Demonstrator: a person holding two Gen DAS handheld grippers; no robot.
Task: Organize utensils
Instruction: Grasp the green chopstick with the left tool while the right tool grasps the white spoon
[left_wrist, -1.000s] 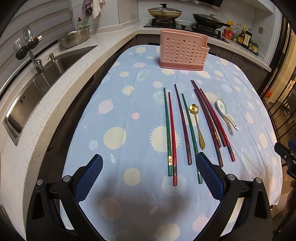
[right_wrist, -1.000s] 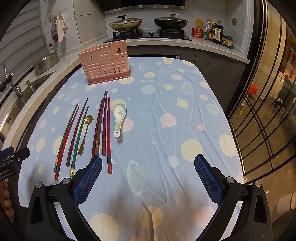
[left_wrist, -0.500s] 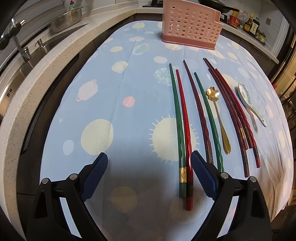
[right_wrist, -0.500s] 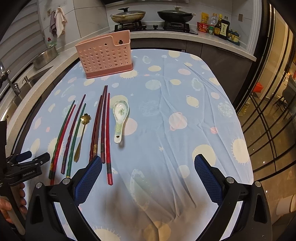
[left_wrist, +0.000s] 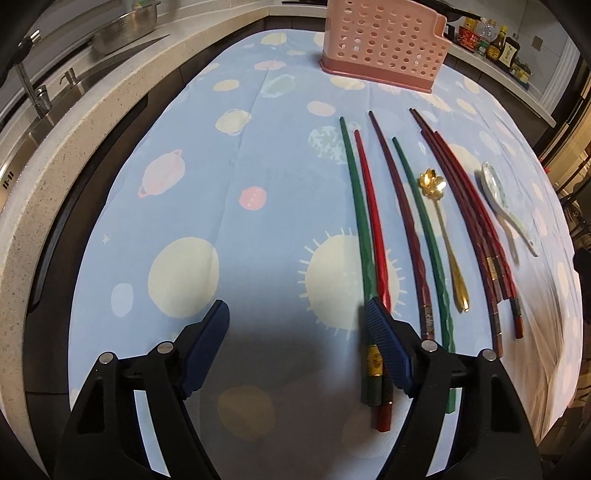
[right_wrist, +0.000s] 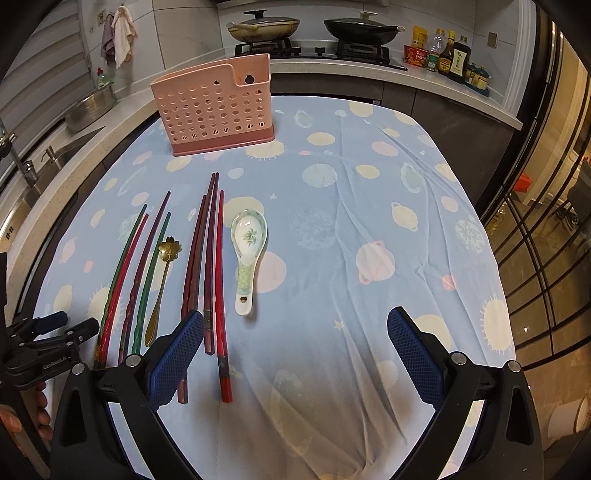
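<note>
Lacquered, light and slippery, the green and red chopsticks (left_wrist: 369, 236) lie on the worktop (left_wrist: 258, 229) at the left hand-held gripper's (left_wrist: 295, 339) one o'clock (jaws apart), best pinched at their banded butts.

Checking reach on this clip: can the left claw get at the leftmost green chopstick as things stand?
Probably yes. The left claw is open and low over the tablecloth, with the leftmost green chopstick running just inside its right finger; nothing lies over it, though the red chopstick lies close alongside.
</note>
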